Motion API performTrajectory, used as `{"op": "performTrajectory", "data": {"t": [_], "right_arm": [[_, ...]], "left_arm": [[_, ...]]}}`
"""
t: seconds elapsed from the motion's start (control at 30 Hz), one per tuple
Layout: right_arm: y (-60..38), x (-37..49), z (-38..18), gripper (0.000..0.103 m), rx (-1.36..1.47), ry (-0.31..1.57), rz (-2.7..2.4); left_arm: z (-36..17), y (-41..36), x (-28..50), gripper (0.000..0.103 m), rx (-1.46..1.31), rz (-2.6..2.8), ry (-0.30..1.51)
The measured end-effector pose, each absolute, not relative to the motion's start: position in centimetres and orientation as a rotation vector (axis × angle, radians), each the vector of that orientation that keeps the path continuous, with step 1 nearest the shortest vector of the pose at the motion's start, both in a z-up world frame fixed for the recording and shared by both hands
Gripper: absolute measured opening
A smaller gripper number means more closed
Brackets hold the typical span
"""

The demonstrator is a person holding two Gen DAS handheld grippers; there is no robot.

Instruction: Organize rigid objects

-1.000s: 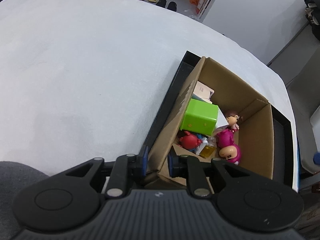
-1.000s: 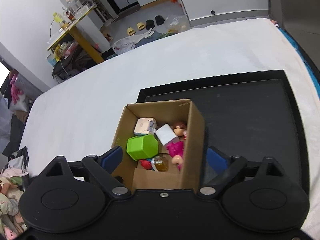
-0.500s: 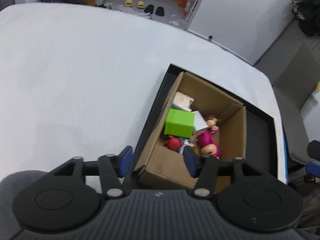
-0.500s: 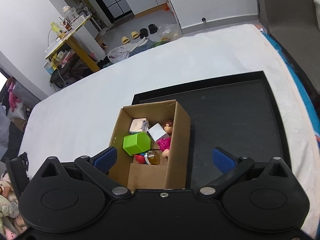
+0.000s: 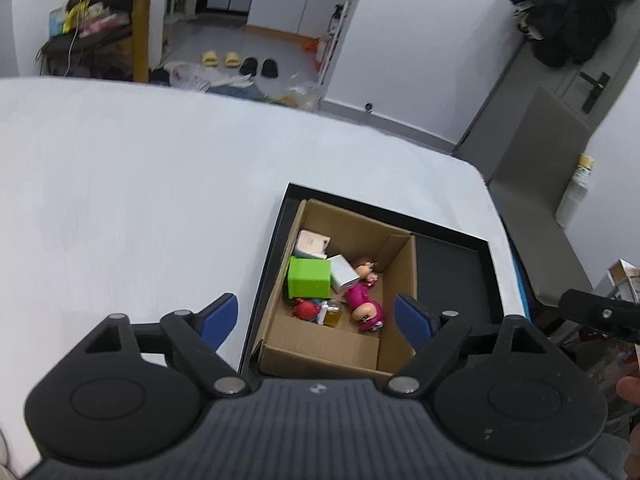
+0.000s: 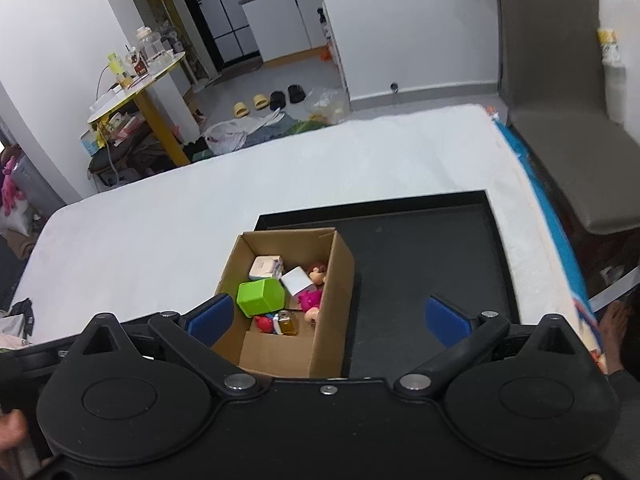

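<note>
Tongs gape over cardboard box (toys inside).

Open cardboard box of small toys sits in black tray.

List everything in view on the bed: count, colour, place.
brown cardboard box: 1, open, left end of tray
flat black tray: 1, on bed
white bed cover: 1, under tray
lime green plastic cube: 1, box, left side
white card box: 1, beside cube
pale rounded case: 1, box, far end
magenta doll figures: 2, box, right side
red toy: 1, box, near end
small amber bottle: 1, beside red toy
left gripper: black, blue pads, jaws just opening, empty, above box
right gripper: same, open, empty
</note>
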State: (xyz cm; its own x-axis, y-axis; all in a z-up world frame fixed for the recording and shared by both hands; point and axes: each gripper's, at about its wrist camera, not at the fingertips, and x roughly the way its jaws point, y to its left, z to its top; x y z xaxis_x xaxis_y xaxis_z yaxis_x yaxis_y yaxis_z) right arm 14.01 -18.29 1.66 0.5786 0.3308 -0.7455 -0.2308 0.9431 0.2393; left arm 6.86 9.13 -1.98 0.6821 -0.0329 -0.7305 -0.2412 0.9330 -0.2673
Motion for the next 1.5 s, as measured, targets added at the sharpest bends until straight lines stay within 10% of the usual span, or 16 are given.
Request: {"op": "performTrajectory", "data": {"t": [1.5], "right_arm": [[-22.6, 2.9, 5.4, 0.103, 0.102, 0.743, 0.283]], "left_arm": [[4.5, 4.9, -5.6, 0.099, -0.197, 0.014, 0.634]]}}
